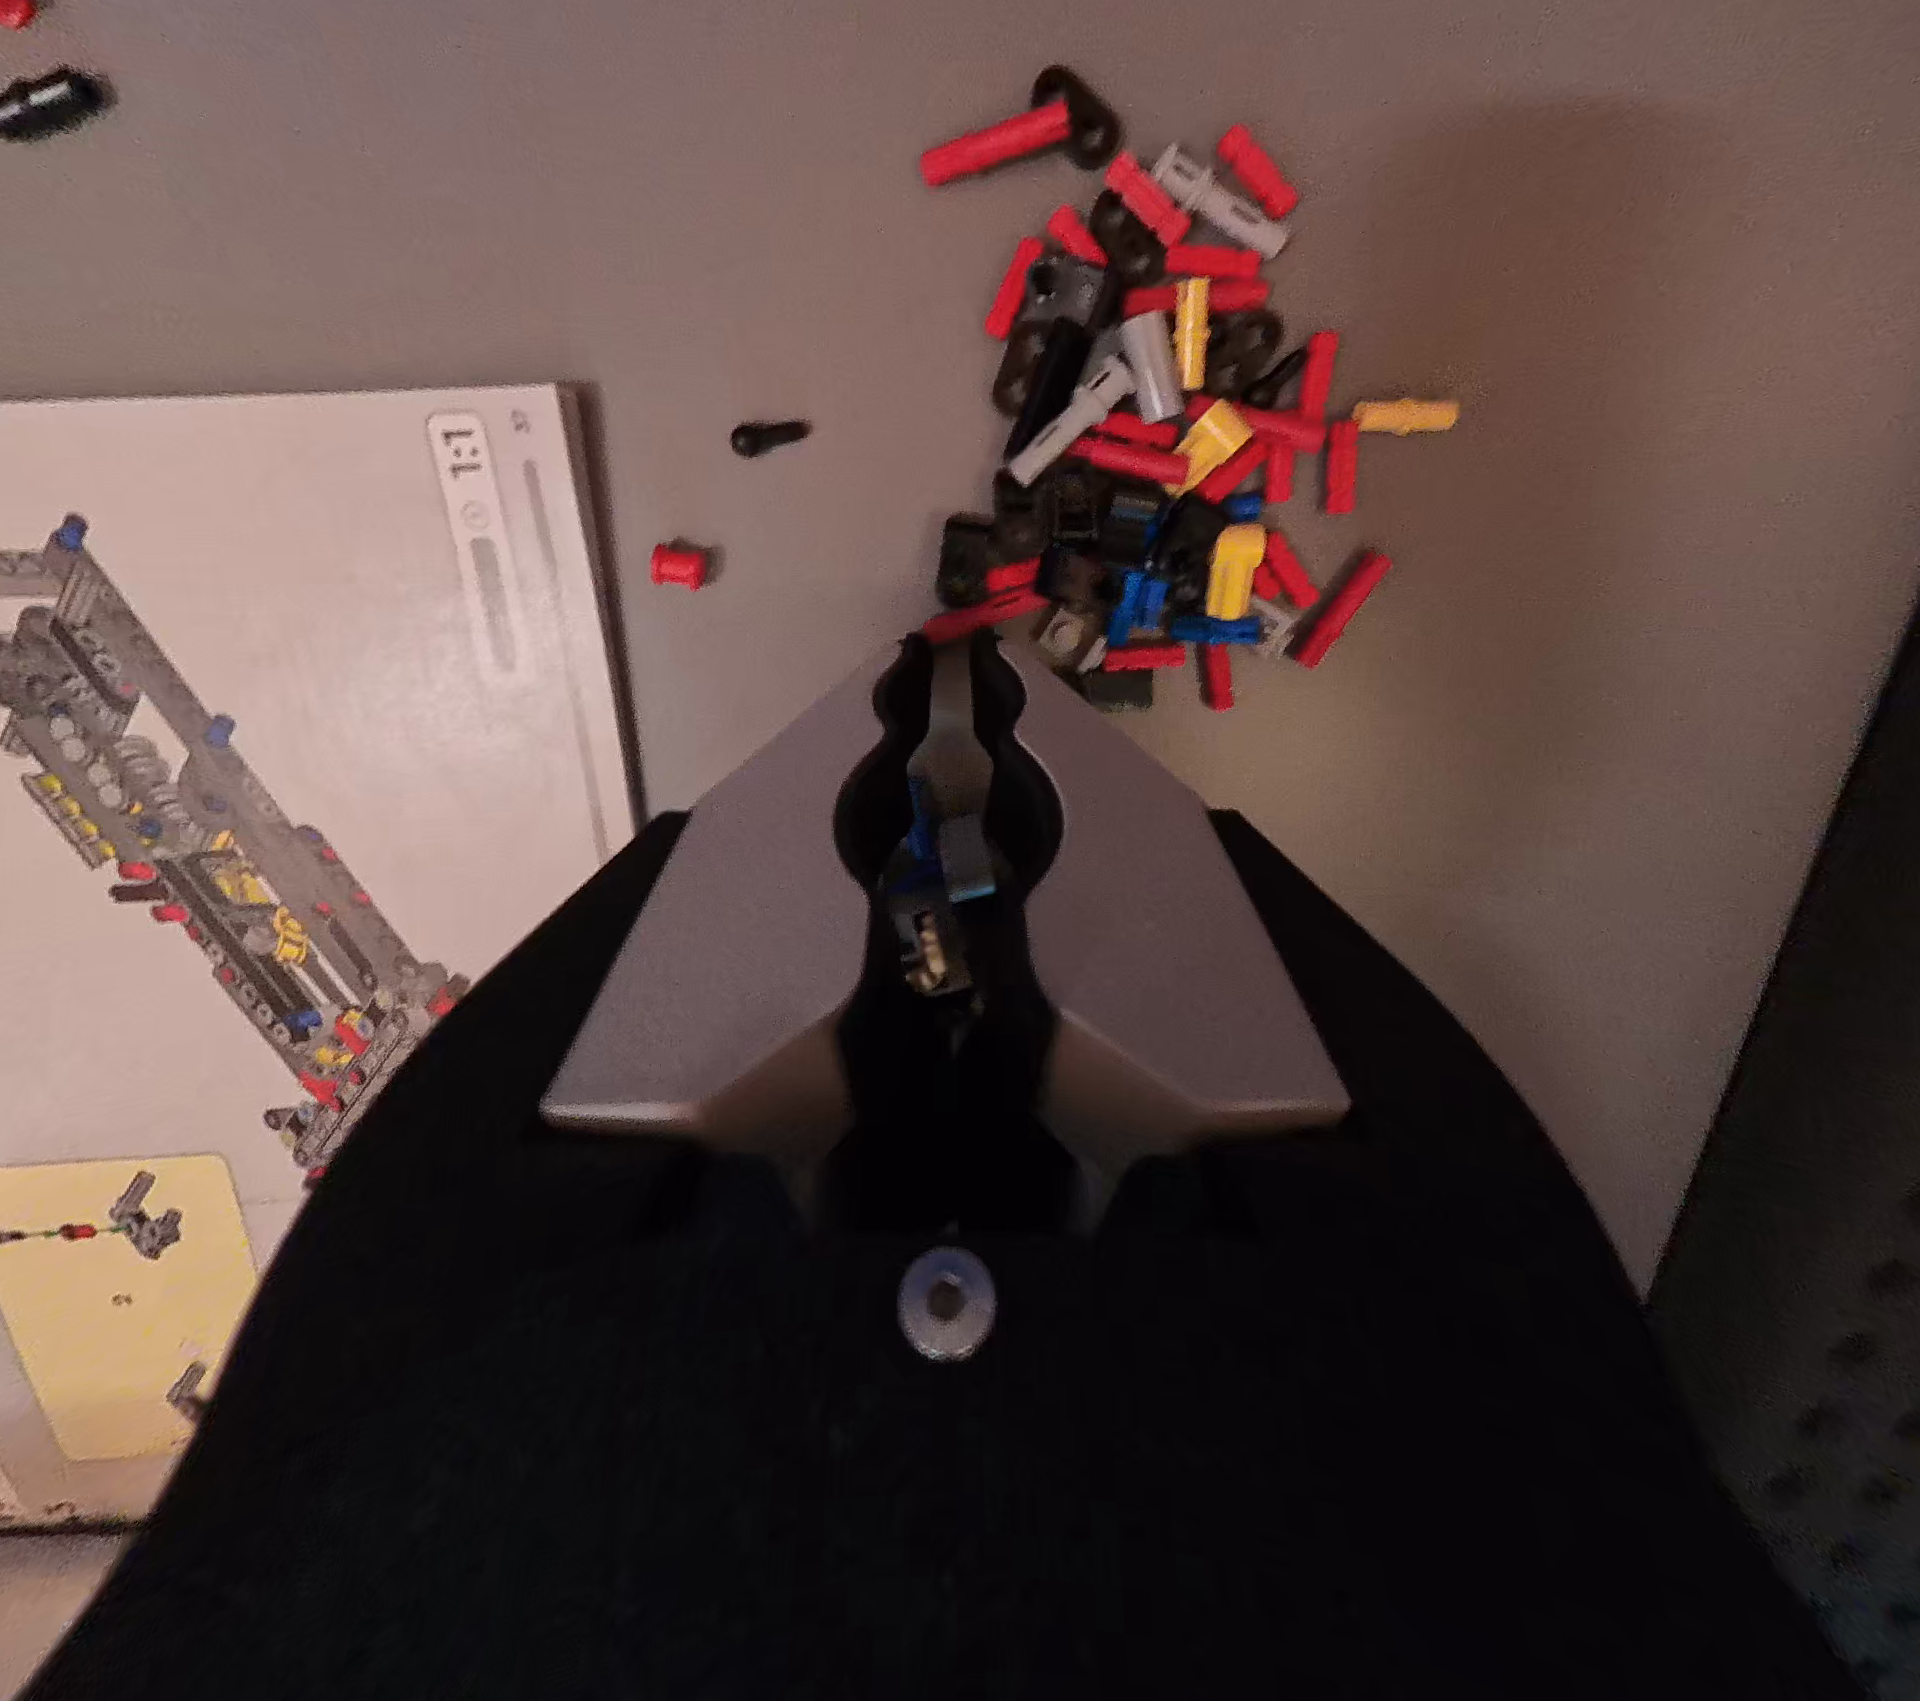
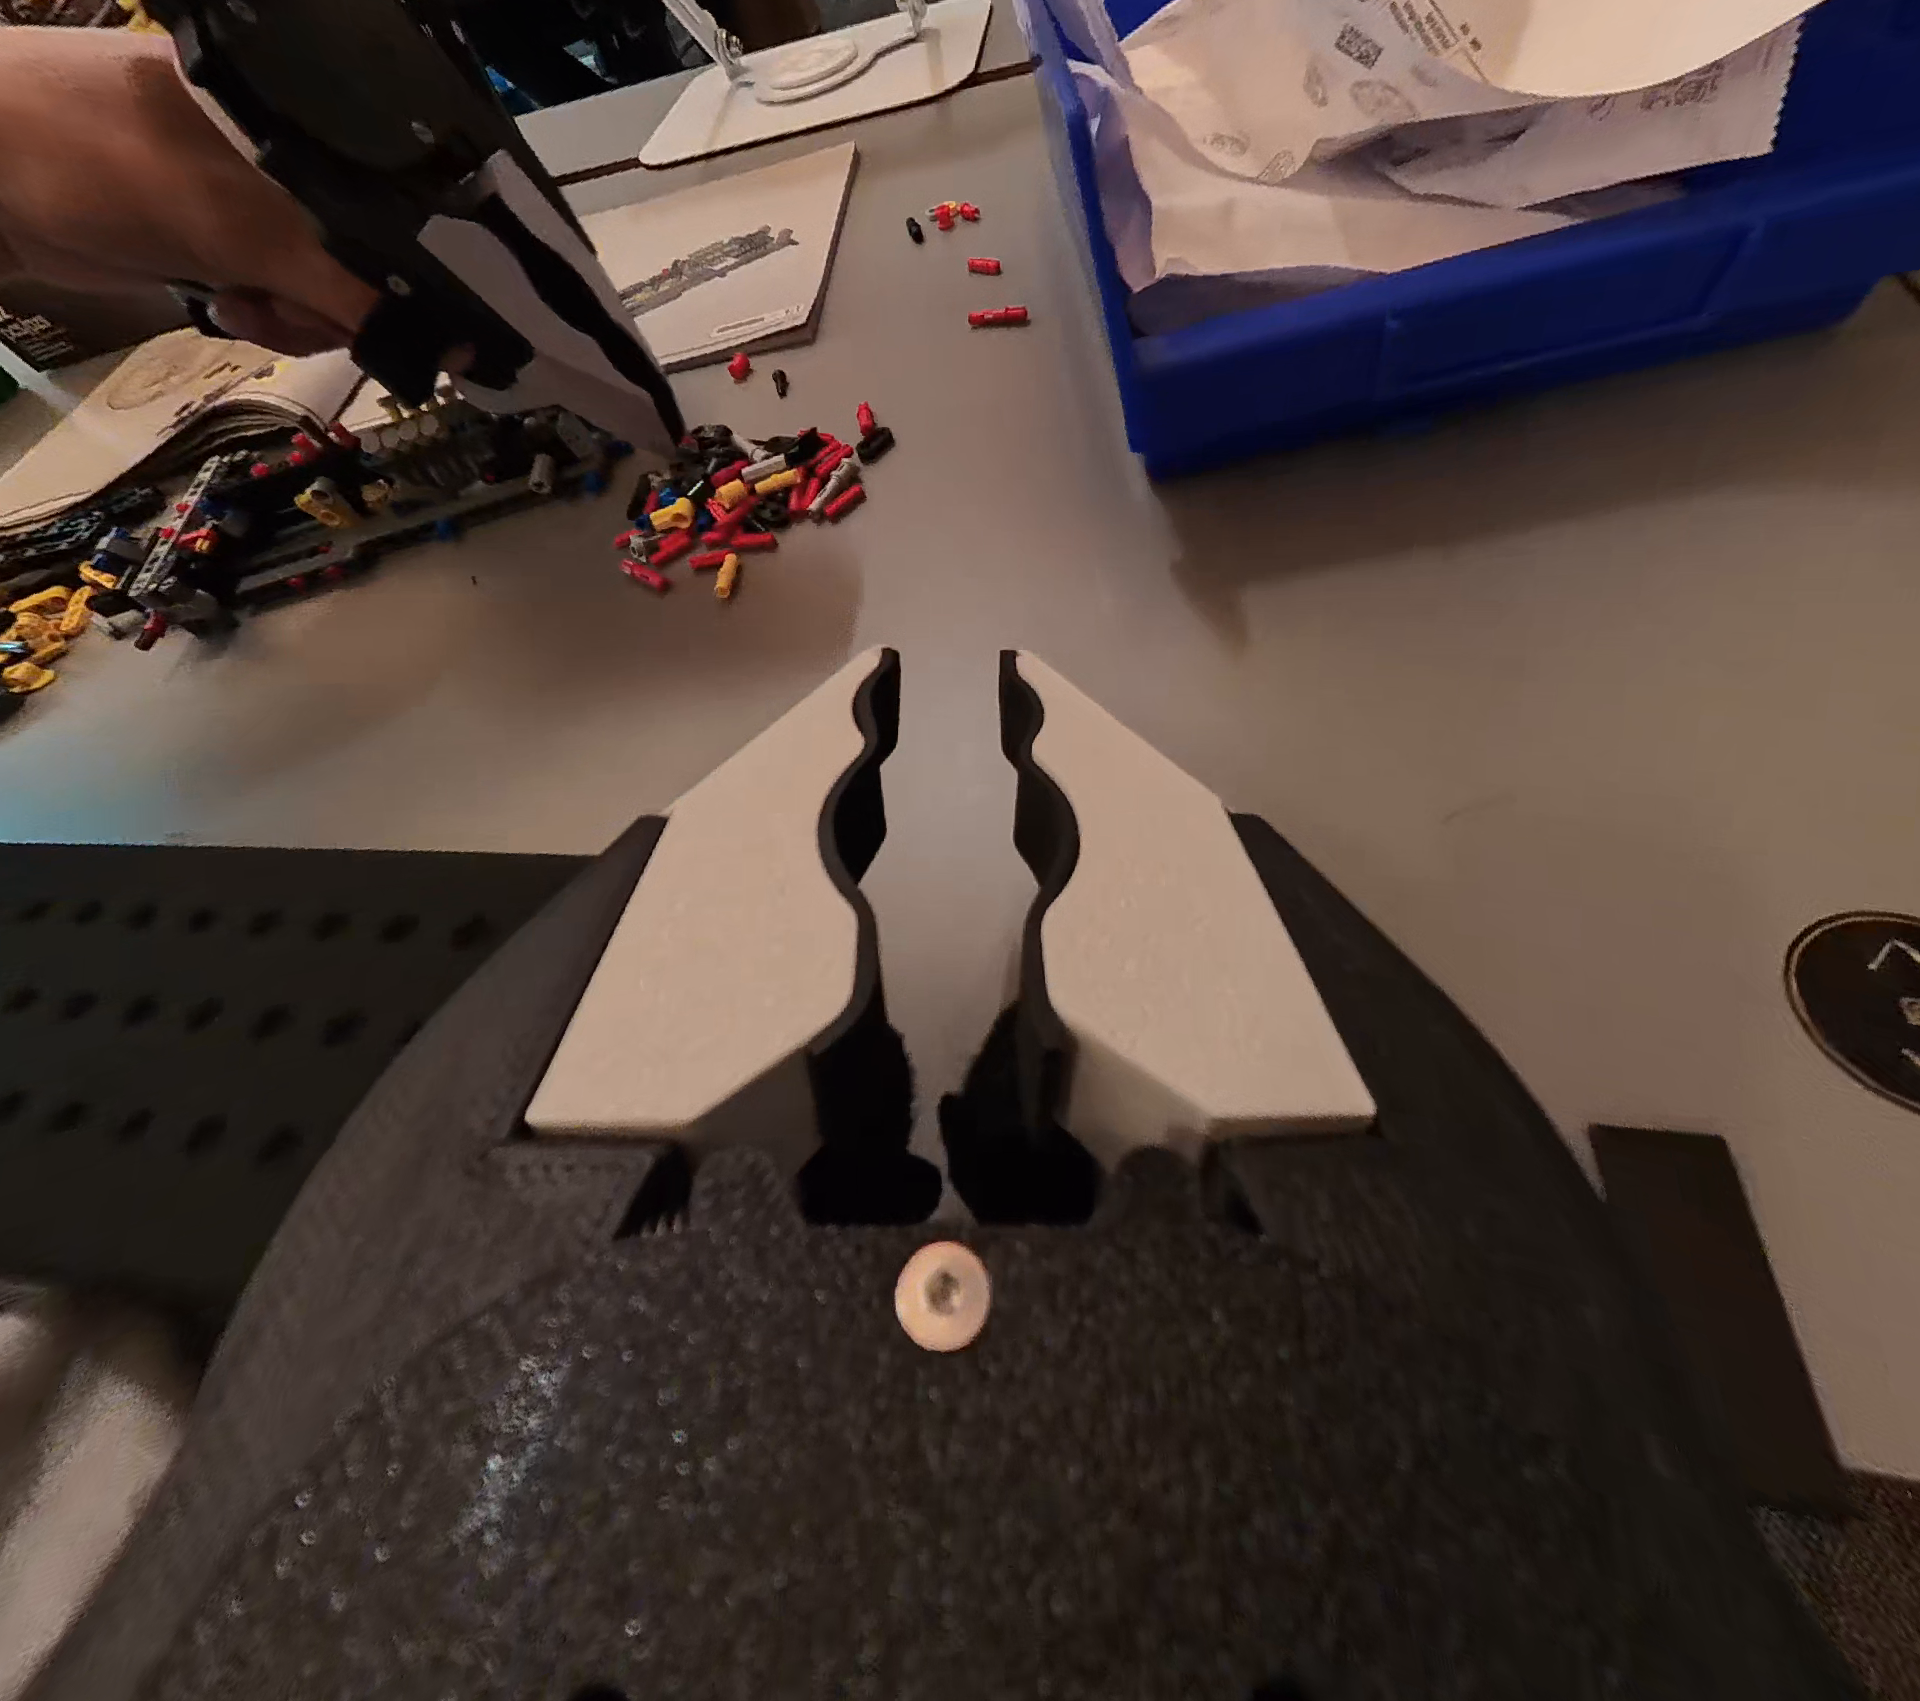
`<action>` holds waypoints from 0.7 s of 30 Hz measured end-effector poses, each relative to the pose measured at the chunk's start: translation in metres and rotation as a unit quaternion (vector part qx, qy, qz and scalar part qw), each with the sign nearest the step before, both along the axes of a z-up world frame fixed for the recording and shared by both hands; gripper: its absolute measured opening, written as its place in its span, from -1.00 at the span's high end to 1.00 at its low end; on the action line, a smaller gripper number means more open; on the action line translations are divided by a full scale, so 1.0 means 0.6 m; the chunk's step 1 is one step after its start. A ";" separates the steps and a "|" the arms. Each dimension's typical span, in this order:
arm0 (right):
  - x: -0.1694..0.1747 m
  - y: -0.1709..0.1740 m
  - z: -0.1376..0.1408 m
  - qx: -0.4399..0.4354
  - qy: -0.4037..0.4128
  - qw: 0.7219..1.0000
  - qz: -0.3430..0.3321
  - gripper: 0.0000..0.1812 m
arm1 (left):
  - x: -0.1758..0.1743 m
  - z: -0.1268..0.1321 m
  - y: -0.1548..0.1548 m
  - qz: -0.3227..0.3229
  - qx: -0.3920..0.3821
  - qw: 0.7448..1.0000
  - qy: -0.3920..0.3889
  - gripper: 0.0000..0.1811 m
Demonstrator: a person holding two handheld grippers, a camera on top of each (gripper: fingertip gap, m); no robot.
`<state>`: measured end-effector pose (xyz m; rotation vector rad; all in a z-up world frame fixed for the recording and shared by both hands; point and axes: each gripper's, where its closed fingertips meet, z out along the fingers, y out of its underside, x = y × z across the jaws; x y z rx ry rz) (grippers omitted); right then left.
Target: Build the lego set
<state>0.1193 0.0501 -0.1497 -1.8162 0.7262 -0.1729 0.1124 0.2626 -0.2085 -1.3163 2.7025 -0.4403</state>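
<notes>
A pile of small Lego pins and connectors, red, black, grey, yellow and blue, lies on the grey table. My left gripper has its tips at the pile's near edge, touching the end of a red pin. Its jaws stand a narrow gap apart with nothing clearly held. In the right wrist view the left gripper points down at the pile, next to the long part-built model. My right gripper is open and empty, low over bare table.
An open instruction booklet lies left of the pile, and it also shows in the right wrist view. Stray pins lie around. A blue bin with paper bags stands at the right. Yellow parts lie far left. The tips of one gripper are about 20 centimeters away from the tips of the other.
</notes>
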 end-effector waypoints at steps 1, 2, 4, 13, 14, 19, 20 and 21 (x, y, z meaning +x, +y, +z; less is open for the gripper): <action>-0.004 0.001 -0.001 -0.001 0.000 1.000 0.002 0.80 | 0.001 0.000 -0.007 -0.002 -0.001 1.000 -0.001 0.94; -0.007 0.002 -0.001 0.000 0.000 1.000 0.005 0.81 | 0.001 0.000 -0.012 -0.005 -0.001 1.000 -0.002 0.94; -0.015 0.005 -0.001 0.004 0.001 1.000 0.011 0.80 | 0.001 0.003 -0.018 -0.003 -0.001 1.000 -0.004 0.92; -0.073 0.096 0.010 -0.031 -0.008 0.990 0.134 0.76 | -0.093 0.090 0.079 0.105 -0.019 0.990 -0.096 0.74; -0.086 0.123 0.009 -0.048 -0.014 0.985 0.162 0.75 | -0.115 0.090 0.097 0.124 -0.014 0.987 -0.104 0.71; -0.132 0.230 0.007 -0.080 -0.010 0.968 0.237 0.75 | -0.210 0.081 0.125 0.164 -0.041 0.979 -0.111 0.33; -0.138 0.245 0.005 -0.075 0.001 0.966 0.246 0.75 | -0.214 0.078 0.123 0.164 -0.045 0.979 -0.115 0.29; -0.145 0.257 0.003 -0.072 0.011 0.964 0.257 0.75 | -0.215 0.073 0.119 0.159 -0.044 0.979 -0.116 0.26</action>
